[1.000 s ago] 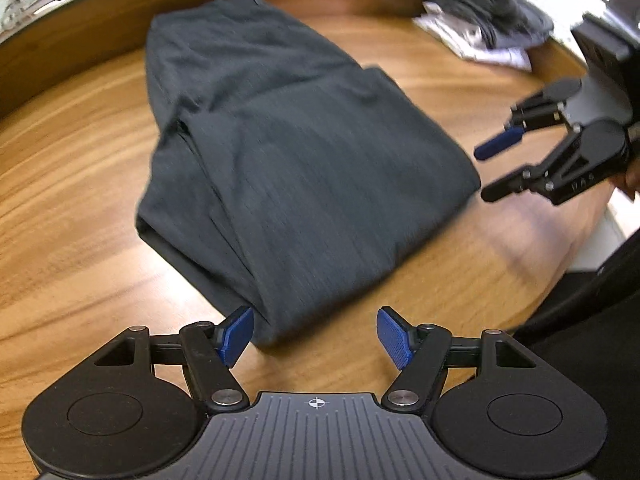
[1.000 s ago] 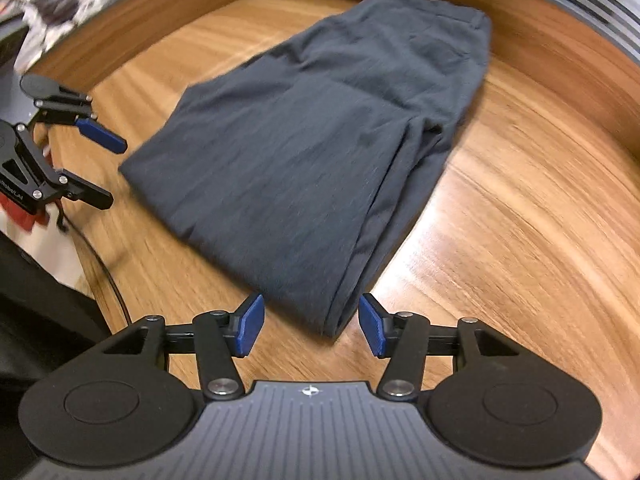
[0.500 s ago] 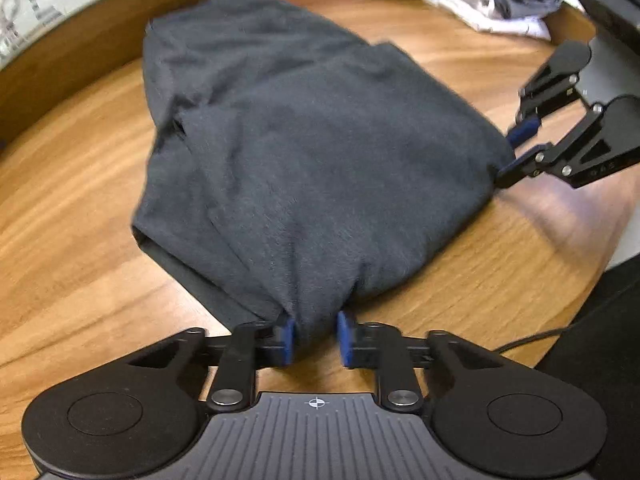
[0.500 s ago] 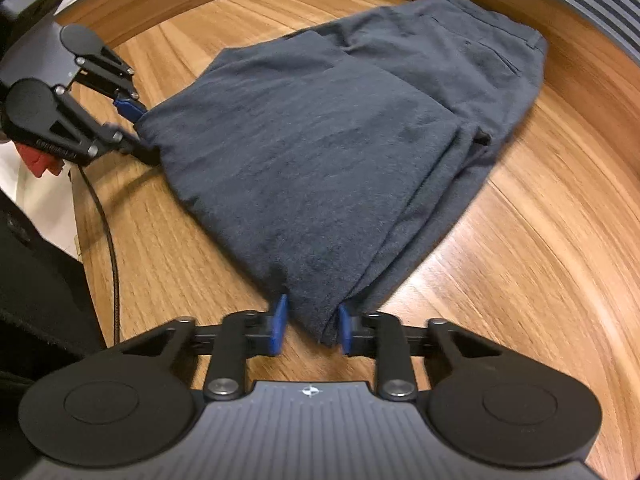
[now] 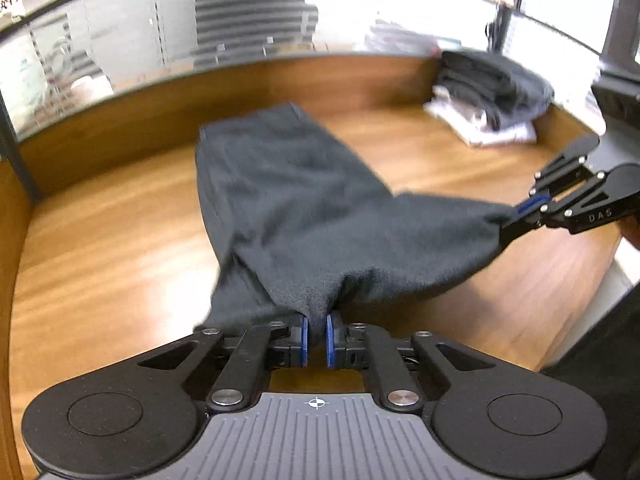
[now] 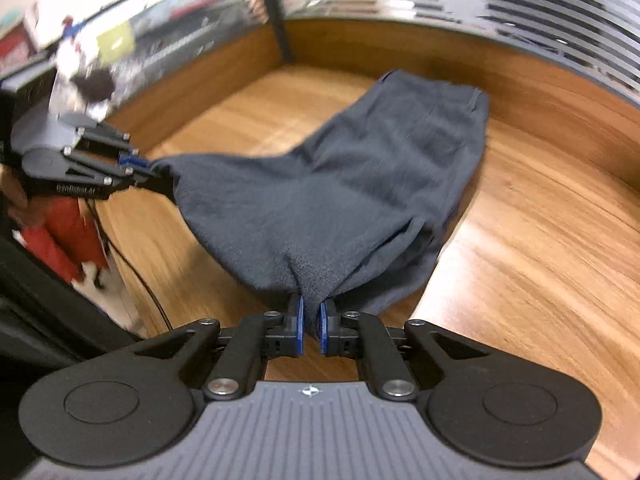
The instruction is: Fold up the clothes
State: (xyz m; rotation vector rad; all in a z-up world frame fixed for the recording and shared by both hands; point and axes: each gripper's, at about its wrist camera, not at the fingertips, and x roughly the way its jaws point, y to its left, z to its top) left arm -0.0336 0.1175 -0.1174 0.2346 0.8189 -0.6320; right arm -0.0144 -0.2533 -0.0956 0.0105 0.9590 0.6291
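Loads of bare desk (image 5: 100, 248) left of the trousers (image 5: 288, 200); only the clothes pile (image 5: 488, 96) blocks the far right corner.

Bright window glare at top, motion blur throughout, strong fisheye edge curvature

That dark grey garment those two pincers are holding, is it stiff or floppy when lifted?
Probably floppy: the dark grey garment sags between the left gripper and the right gripper, both closing on its near corners. It likely trails rather than lifts whole, since its far end lies on the wooden table. The bunched cloth at the pads suggests it is soft, unlikely to slip.
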